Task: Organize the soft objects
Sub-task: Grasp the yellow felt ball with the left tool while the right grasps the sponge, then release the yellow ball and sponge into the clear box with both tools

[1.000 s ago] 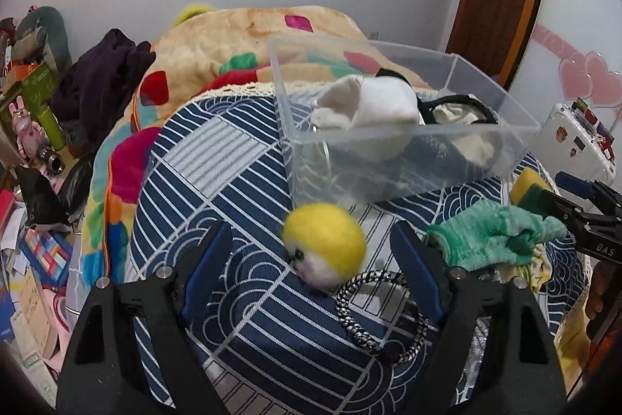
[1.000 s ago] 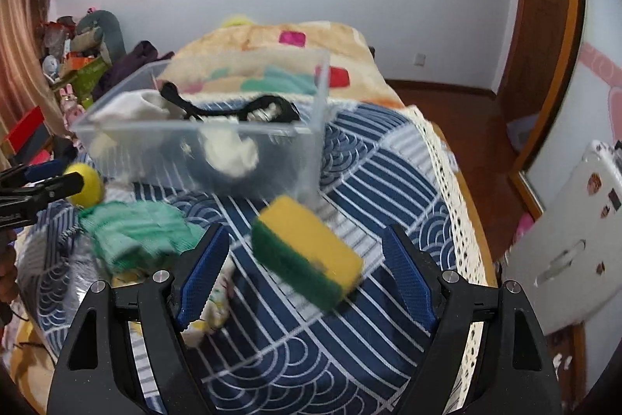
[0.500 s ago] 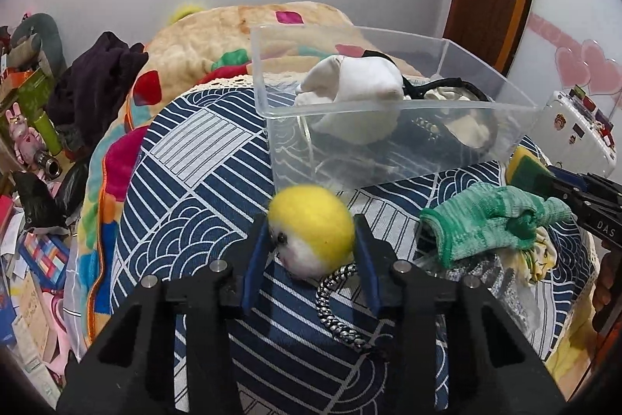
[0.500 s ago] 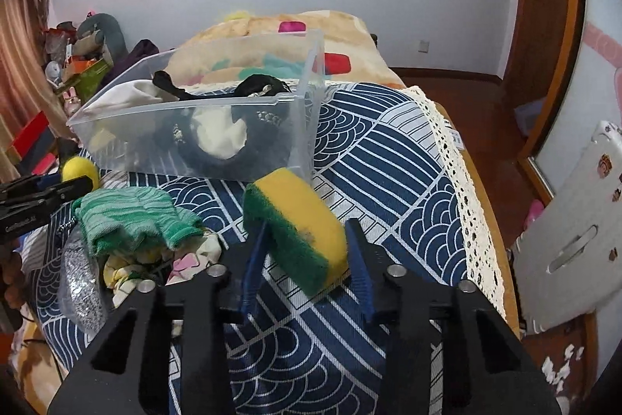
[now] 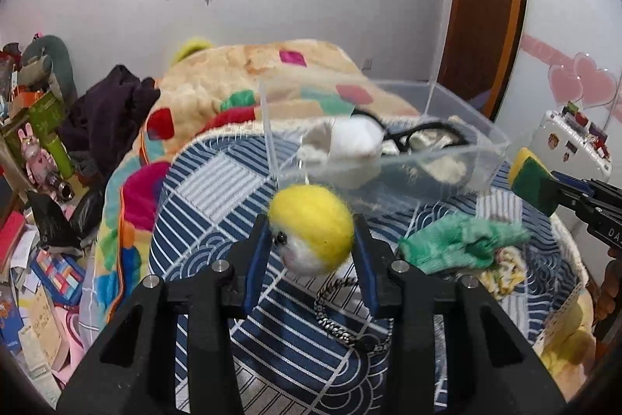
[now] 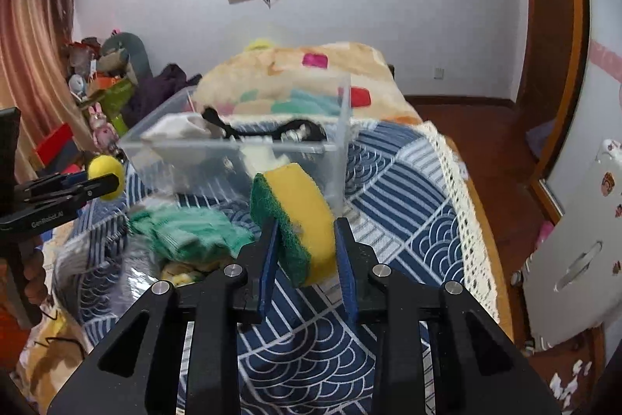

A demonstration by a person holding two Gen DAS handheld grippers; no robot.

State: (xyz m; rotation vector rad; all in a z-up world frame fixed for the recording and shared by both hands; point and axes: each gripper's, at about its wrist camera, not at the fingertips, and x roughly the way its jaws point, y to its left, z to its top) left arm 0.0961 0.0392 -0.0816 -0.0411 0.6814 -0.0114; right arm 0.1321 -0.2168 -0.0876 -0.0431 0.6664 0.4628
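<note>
My left gripper (image 5: pixel 311 240) is shut on a yellow and white felt ball (image 5: pixel 311 228) and holds it above the blue patterned cloth, just in front of the clear plastic bin (image 5: pixel 388 177). My right gripper (image 6: pixel 305 240) is shut on a yellow and green sponge (image 6: pixel 295 220), lifted near the bin's (image 6: pixel 233 158) right corner. The bin holds a white sock (image 5: pixel 350 139) and a black strap. A green knitted glove (image 5: pixel 458 244) lies on the cloth between the grippers; it also shows in the right wrist view (image 6: pixel 186 228).
A black and white braided cord (image 5: pixel 338 314) lies on the cloth under the left gripper. Crumpled yellow fabric (image 5: pixel 501 267) lies by the glove. A colourful blanket (image 5: pixel 252 88) is behind the bin. Clutter sits on the floor at left (image 5: pixel 35 181). A white case (image 6: pixel 575 244) stands right.
Both grippers closed on their objects, the left on the felt ball and the right on the sponge, and lifted them off the cloth toward the bin.
</note>
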